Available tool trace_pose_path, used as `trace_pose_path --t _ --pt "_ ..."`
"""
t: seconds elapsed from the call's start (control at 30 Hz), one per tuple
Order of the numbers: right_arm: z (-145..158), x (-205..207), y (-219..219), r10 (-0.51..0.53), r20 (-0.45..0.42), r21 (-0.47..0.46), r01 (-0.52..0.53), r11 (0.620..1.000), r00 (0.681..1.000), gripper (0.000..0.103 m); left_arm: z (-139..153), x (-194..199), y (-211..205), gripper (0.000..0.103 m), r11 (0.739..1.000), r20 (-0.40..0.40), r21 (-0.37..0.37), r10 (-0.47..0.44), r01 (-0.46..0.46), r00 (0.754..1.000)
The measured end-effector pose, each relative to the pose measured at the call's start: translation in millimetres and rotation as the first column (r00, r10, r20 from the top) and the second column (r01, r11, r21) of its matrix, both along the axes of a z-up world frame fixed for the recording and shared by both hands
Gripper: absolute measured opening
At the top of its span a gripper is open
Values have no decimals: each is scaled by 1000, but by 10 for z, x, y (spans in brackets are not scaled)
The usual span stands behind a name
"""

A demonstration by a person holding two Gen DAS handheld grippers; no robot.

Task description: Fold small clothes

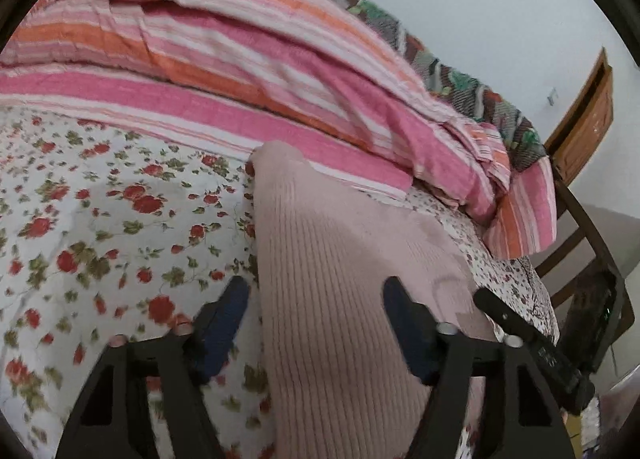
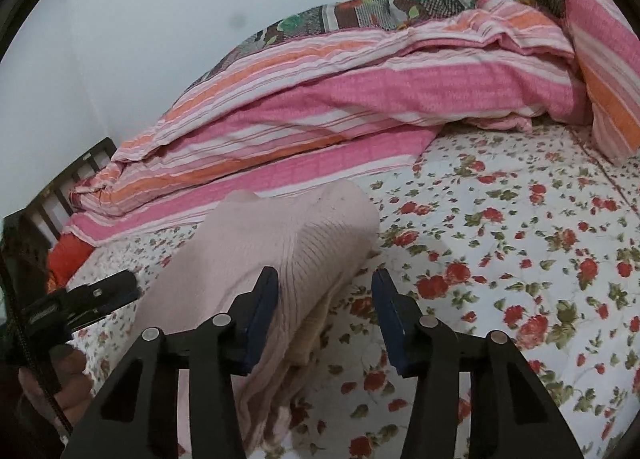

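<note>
Black tong arms with blue pads fill the bottom of both views. Left tongs point(image 1: 316, 323) spread wide, holding nothing, the garment's edge running up between the pads. Right tongs point(image 2: 326, 315) also spread wide, empty; left pad over the knit, right pad over bare sheet.

Bed point(image 2: 520, 251): white sheet printed with red roses and green leaves, carries everything.

Striped duvet point(image 1: 240, 71): pink, orange and white bands, heaped along the far side of the bed against the pale wall. A brown-and-green patterned blanket point(image 2: 400, 3) shows behind its top edge.

Pink ribbed knit sweater point(image 1: 340, 259): folded into a long, narrow bundle lying on the sheet just in front of the duvet, layers stacked at the edge seen in the right wrist view point(image 2: 256, 259).

Dark wooden bed frame point(image 1: 592, 243) at the far side; wooden door point(image 1: 588, 119) beyond it.
</note>
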State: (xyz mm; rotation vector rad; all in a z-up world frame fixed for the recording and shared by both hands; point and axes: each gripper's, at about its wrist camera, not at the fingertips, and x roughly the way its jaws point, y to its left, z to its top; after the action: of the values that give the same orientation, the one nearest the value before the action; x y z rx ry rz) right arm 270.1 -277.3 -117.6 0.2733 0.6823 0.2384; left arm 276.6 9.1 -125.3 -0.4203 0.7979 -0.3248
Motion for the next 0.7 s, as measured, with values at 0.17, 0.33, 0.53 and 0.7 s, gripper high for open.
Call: trace_pose_path --t 0.17,0.33,0.53,0.7 --pt "-36 76 17 -3 -24 -6 3 1000 1000 47 -218 161 -31 47 1000 -35 -16 -7 7 999" --pt "-98 138 96 12 -51 -48 -14 999 999 35 -233 157 -76 46 999 0 21 -25 25 1000" --pt "-95 144 111 -2 -47 -67 -1 998 999 36 -336 254 53 66 999 -47 -44 -22 20 999" --pt "-127 156 81 -13 -58 -54 10 998 998 39 -382 249 81 67 997 -63 -73 -18 13 998"
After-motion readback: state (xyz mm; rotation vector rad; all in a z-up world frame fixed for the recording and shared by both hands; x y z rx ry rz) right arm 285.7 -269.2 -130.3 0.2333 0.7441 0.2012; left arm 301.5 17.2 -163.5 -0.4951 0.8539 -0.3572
